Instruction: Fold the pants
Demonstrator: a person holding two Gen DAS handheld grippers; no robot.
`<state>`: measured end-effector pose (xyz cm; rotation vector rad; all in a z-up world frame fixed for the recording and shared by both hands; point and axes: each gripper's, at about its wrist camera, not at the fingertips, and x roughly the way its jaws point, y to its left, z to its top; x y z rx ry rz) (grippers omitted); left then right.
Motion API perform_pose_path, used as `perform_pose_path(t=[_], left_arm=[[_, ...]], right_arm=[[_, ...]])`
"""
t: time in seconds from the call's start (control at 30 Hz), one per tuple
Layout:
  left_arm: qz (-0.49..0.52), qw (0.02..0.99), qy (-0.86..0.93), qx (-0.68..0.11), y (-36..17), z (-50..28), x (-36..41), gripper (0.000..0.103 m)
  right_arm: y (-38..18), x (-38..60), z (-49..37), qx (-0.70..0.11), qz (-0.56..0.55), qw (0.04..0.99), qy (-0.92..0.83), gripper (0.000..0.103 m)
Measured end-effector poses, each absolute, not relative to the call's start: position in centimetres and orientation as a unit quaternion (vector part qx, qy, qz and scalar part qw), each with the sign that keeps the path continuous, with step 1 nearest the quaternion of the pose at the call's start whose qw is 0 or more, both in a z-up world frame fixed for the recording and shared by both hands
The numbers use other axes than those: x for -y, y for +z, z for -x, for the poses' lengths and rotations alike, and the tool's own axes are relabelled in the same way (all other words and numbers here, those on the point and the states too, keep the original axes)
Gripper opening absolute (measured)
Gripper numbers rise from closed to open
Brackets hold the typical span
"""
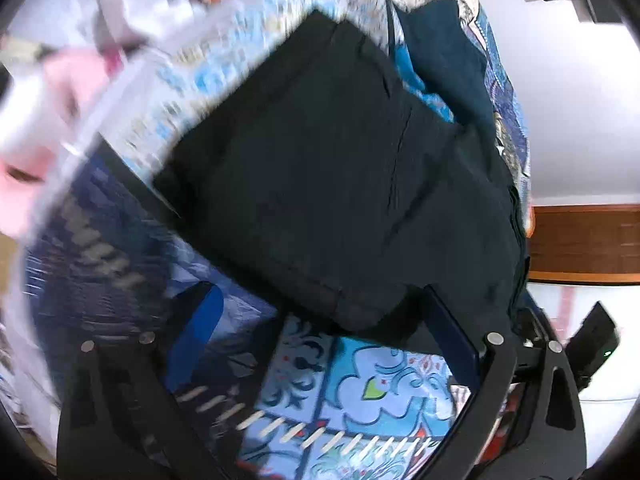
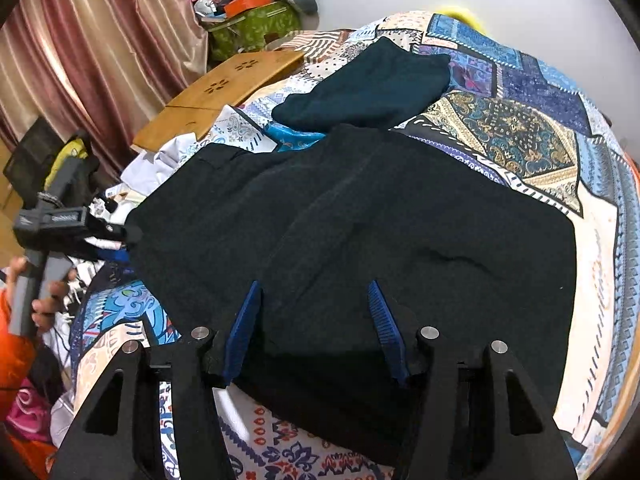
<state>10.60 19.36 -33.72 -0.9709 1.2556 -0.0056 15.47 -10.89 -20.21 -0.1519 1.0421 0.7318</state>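
The black pants (image 2: 360,240) lay spread across the middle of the bed (image 2: 592,264), on a patchwork bedspread (image 2: 520,140) in blue, cream and navy prints. In the right wrist view the garment reached from the bed's left edge across to its right side, with a seam line running up through its centre.

The right claw (image 2: 316,328) stood partly open directly over the near portion of the pants. Its blue pads (image 2: 242,328) sat on either side of a stretch of black cloth. Whether the pads pressed on the fabric could not be determined; no gathered fold was visible between them.

The left claw (image 1: 324,344) was wide open over the bedspread at a near corner of the pants. One blue pad (image 1: 452,340) lay at the edge of the black cloth; the other was blurred and stood well clear over the printed bedspread. Nothing was gripped between them. The left wrist view was heavily smeared on its left side.

In the right wrist view the left claw's grey handle (image 2: 44,240) appeared at the bed's left edge, held by a hand (image 2: 44,292) with an orange sleeve (image 2: 16,356) below it.

A second dark, teal-tinted garment (image 2: 372,88) lay folded toward the far end of the bed, just beyond the pants. A wooden lap tray (image 2: 224,92) rested at the far left edge of the bed. Striped curtains (image 2: 92,52) hung behind it.
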Motion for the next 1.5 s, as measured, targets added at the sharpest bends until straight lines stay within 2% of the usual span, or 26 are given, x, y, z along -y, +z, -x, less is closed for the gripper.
perform_pose_path(t=[0.23,0.27,0.3,0.33,0.37,0.4,0.5,0.73,1.07,1.2,1.33,1.5], left_arm=[[0.438,0.715,-0.016,-0.544,-34.2,-13.7,-18.3,0.098],[0.433,0.719,-0.010,-0.543,-34.1,-14.1,-18.2,0.088],[0.417,0.727,0.010,-0.545,-33.8,-14.5,-18.1,0.071],[0.402,0.733,0.023,-0.547,-33.8,-14.7,-18.2,0.063],[0.386,0.742,0.034,-0.547,-33.6,-14.8,-18.0,0.047],[0.364,0.755,0.046,-0.543,-33.4,-14.9,-17.9,0.037],[0.313,0.789,0.064,-0.524,-31.7,-15.0,-17.1,0.022],[0.164,0.866,0.102,-0.462,-25.3,-14.9,-14.4,0.014],[0.040,0.946,0.060,-0.317,-12.8,-15.0,-8.2,0.014],[0.020,0.958,0.012,-0.286,-9.5,-16.5,-4.3,0.014],[0.013,0.960,-0.042,-0.275,-7.6,-18.0,-0.2,0.013],[0.018,0.948,-0.119,-0.296,-8.1,-20.9,5.5,0.013]], right_arm=[[-20.4,10.9,-15.7,-0.484,0.063,0.801,0.348,0.053],[-20.3,10.9,-15.7,-0.484,0.060,0.801,0.348,0.053],[-20.4,11.0,-15.7,-0.483,0.059,0.801,0.348,0.053],[-20.4,11.0,-15.7,-0.483,0.057,0.801,0.348,0.053],[-20.4,11.1,-15.7,-0.483,0.055,0.801,0.349,0.053],[-20.4,11.1,-15.8,-0.483,0.053,0.801,0.350,0.053],[-20.4,11.3,-15.9,-0.483,0.048,0.800,0.352,0.053],[-19.7,12.7,-15.7,-0.484,0.030,0.807,0.337,0.053],[-18.0,22.0,-15.0,-0.463,-0.035,0.851,0.245,0.053],[-18.8,25.1,-14.6,-0.471,-0.041,0.857,0.204,0.053],[-21.3,25.8,-14.1,-0.507,-0.041,0.836,0.207,0.053],[-21.1,26.0,-13.7,-0.493,-0.054,0.843,0.210,0.053]])
